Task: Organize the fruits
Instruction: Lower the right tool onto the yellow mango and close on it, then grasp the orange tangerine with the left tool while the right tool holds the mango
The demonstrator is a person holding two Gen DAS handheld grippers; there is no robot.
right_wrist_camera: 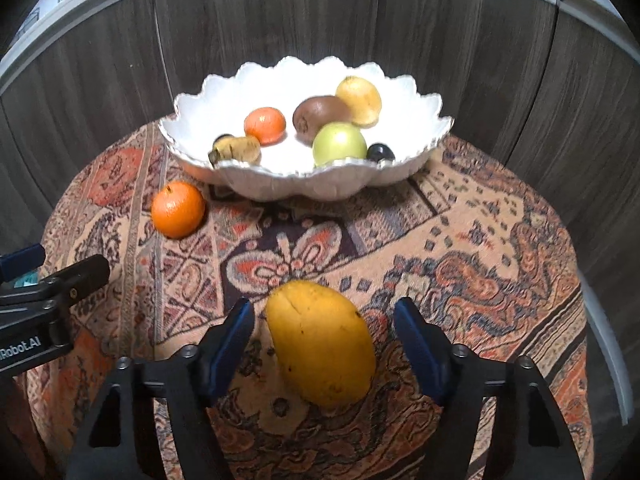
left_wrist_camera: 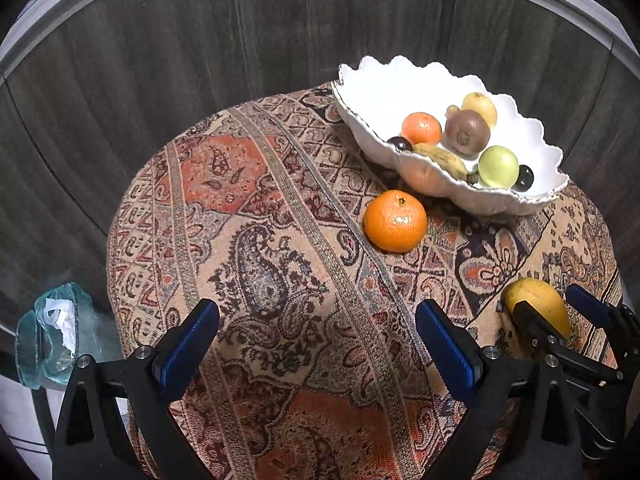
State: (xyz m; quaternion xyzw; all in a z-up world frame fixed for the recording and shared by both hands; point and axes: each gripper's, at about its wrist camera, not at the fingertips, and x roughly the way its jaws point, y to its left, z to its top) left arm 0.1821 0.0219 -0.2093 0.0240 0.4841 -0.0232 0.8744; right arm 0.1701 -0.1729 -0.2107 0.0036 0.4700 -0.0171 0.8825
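Observation:
A yellow mango [right_wrist_camera: 322, 340] lies on the patterned tablecloth between the fingers of my right gripper [right_wrist_camera: 326, 322], which is open around it without touching. It also shows in the left wrist view [left_wrist_camera: 540, 306], partly behind the right gripper [left_wrist_camera: 554, 308]. An orange [left_wrist_camera: 395, 221] [right_wrist_camera: 178, 209] sits on the cloth just in front of a white scalloped bowl [left_wrist_camera: 360, 80] [right_wrist_camera: 332, 190]. The bowl holds several fruits: a small orange, a kiwi, a green apple, a banana, a yellow fruit and dark plums. My left gripper [left_wrist_camera: 316, 328] is open and empty above the cloth.
The round table [left_wrist_camera: 248, 216] is covered by a paisley cloth and stands against dark wood panels. A bin with a teal plastic bag [left_wrist_camera: 52, 336] stands on the floor to the left of the table.

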